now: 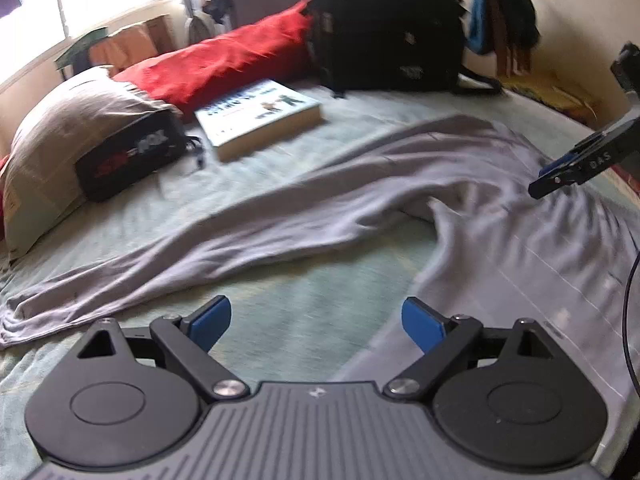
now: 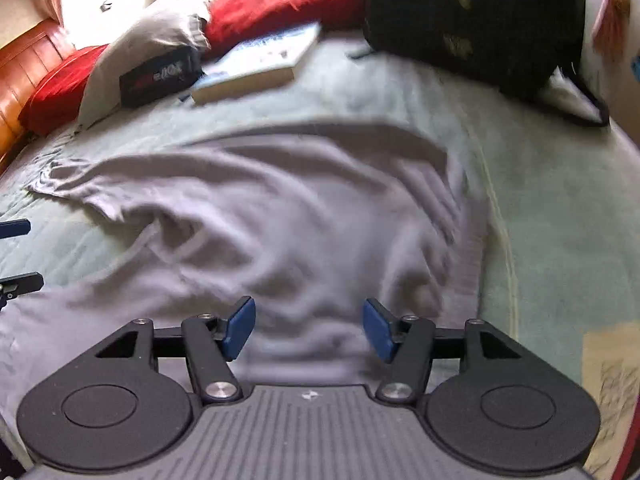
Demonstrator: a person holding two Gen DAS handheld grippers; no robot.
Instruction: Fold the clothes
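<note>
On the bed (image 1: 280, 184), a grey garment (image 1: 360, 208) is lying rumpled across the pale green cover, one long part trailing away from the black backpack (image 1: 384, 24). Left tongs (image 1: 318, 324) are hovering spread over bare cover beside the cloth, gripping nothing. Right tongs (image 2: 308, 328) are hanging spread above the garment's body, also empty. Nearer the backpack, a book (image 1: 260, 118) is lying beside a red pillow (image 1: 224, 60) and a black pouch (image 1: 132, 156).
</note>
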